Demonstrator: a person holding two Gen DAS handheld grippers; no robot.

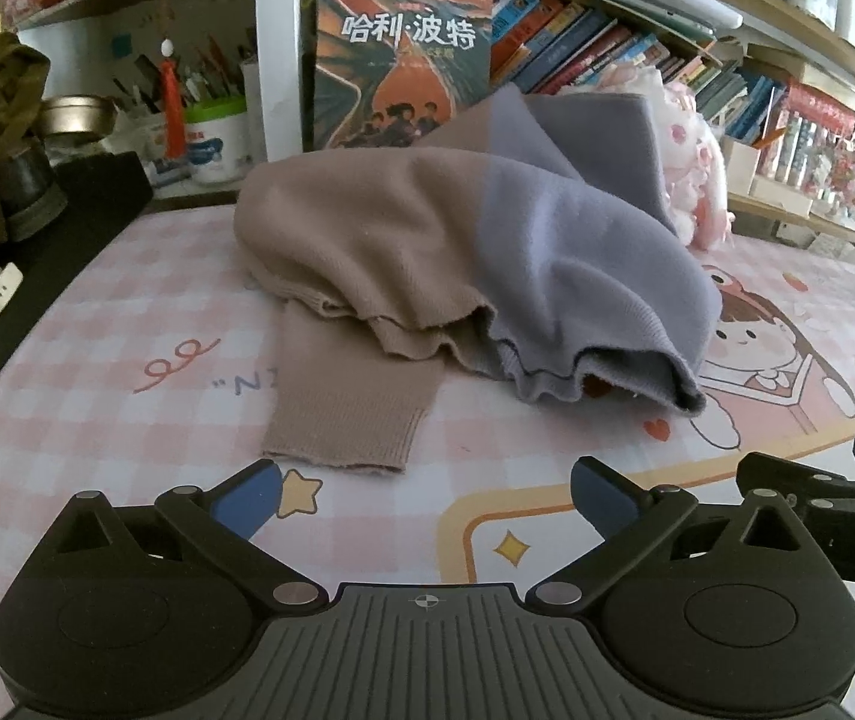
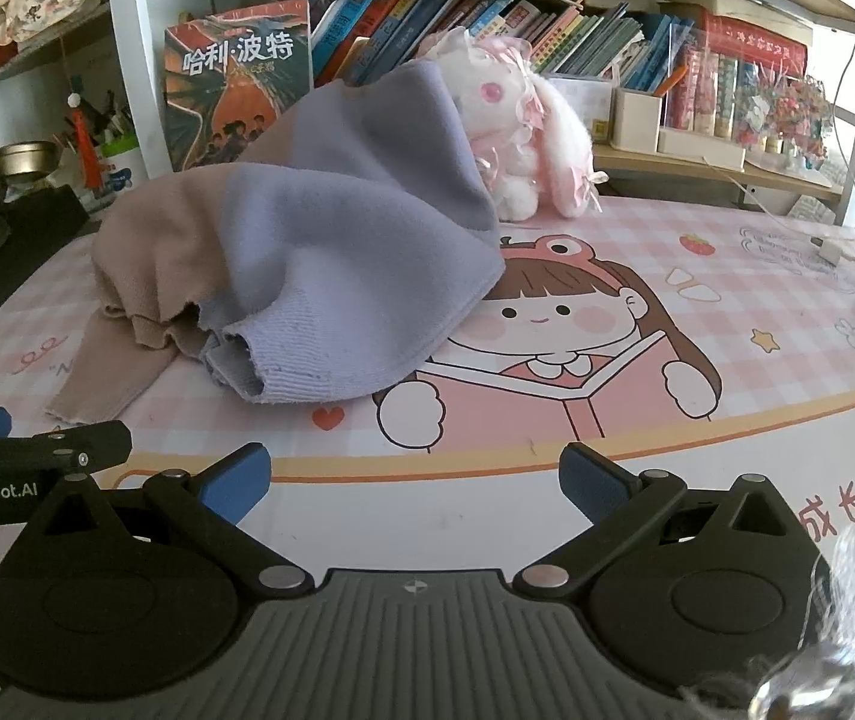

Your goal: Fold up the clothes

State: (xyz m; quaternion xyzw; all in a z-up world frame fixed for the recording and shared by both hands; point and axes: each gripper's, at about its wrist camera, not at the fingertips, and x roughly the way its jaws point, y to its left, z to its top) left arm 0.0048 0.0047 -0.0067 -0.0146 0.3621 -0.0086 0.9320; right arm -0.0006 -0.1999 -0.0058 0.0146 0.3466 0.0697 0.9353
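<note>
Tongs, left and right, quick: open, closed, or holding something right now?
Left tongs: open, holding nothing, short of the crumpled tan and lavender knit sweater.
Right tongs: open, holding nothing, over the pink cartoon desk mat.

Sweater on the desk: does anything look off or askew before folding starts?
The sweater lies bunched in a heap, its grey half propped against the plush rabbit, one tan sleeve trailing out flat. Both tools, left and right, are open and clear of it.
</note>
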